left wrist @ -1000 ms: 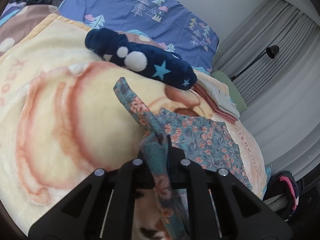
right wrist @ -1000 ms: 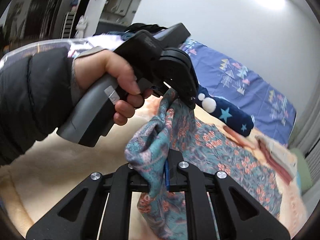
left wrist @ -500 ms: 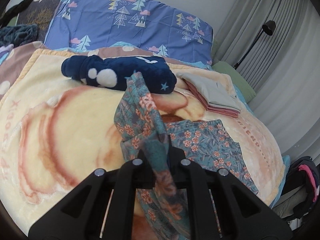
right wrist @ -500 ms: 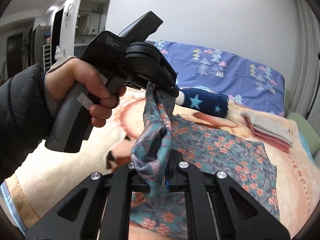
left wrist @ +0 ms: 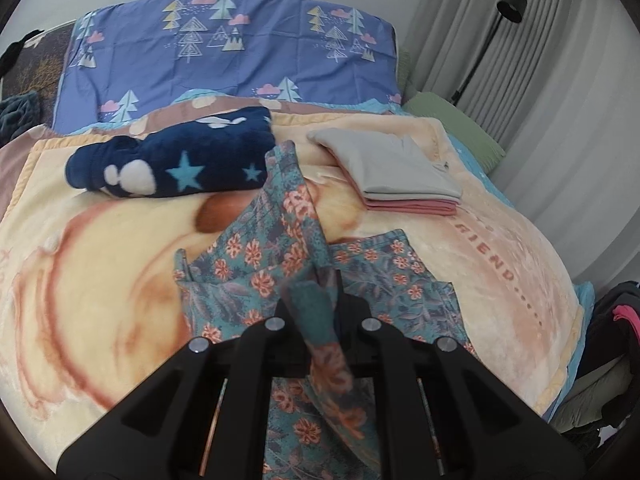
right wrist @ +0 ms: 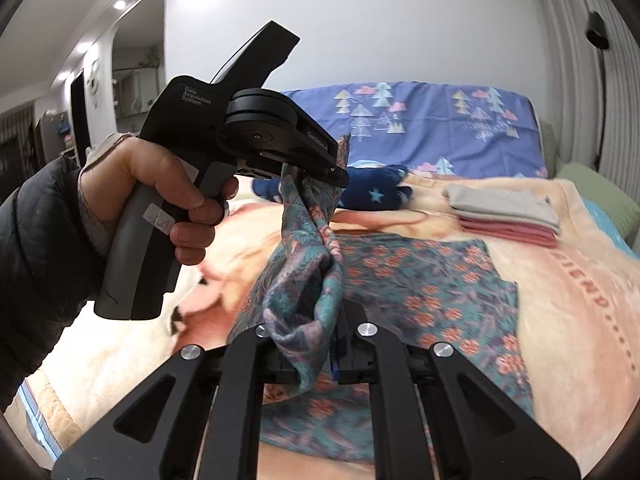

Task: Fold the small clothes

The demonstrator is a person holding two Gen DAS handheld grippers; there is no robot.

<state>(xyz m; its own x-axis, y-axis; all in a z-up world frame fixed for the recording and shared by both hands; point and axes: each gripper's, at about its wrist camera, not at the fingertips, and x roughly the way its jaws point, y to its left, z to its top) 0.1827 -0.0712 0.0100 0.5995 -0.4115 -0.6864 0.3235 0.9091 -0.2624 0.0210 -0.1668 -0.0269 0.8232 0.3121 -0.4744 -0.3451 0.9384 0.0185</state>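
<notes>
A teal floral garment lies partly spread on the peach blanket, with one edge lifted off it. My left gripper is shut on a bunched corner of that edge. In the right wrist view the left gripper hangs above the bed, held by a hand in a dark sleeve, cloth trailing from its tips. My right gripper is shut on another bunch of the same lifted edge, which sags between the two grippers.
A navy star-print plush blanket lies rolled at the head of the bed. A folded stack of grey and pink clothes sits at the right. A blue tree-print pillow is behind. Curtains and a floor lamp stand to the right.
Both grippers have carried the lifted floral edge across the bed and slightly up. Both views have rolled level, bringing the folded stack and the pillow more squarely into sight.
</notes>
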